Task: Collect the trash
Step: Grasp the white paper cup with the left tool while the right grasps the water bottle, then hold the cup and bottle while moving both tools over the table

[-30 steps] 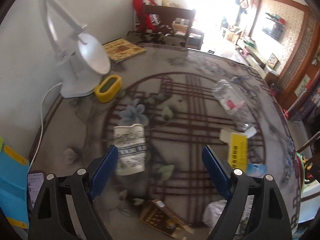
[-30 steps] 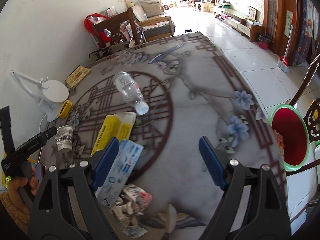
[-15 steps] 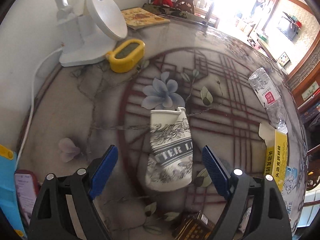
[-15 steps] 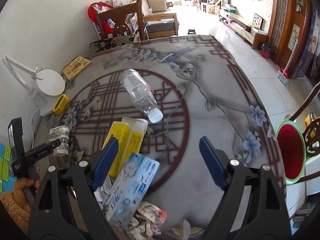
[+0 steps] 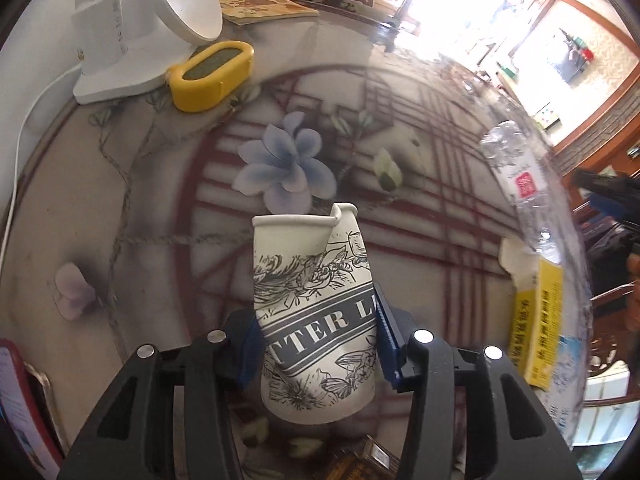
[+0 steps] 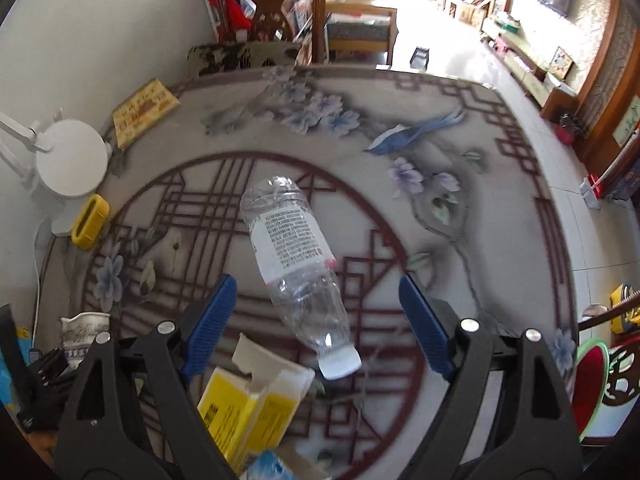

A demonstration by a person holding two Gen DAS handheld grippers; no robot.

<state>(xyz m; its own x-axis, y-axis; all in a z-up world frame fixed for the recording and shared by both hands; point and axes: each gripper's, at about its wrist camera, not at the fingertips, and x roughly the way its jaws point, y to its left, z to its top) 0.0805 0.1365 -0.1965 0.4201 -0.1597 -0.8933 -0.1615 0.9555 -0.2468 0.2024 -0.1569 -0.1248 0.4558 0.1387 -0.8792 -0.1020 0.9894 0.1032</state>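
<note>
Two grippers differ: left gripper (image 5: 318, 344) clamps the crumpled paper cup (image 5: 316, 312); right gripper (image 6: 316, 316), spread wide, straddles the plastic bottle (image 6: 296, 268) (cap pointing toward it).

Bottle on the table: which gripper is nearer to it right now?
Right. The right gripper is open with the bottle lying between its jaws; the left gripper is off to the side, shut on the cup.

My left wrist cam sits low and close over the surface (image 5: 120, 200), facing the lamp (image 5: 132, 20). My right cam is higher, facing the far chair (image 6: 304, 12). Both share the bottle (image 6: 296, 264) and the yellow box (image 5: 540, 320).
</note>
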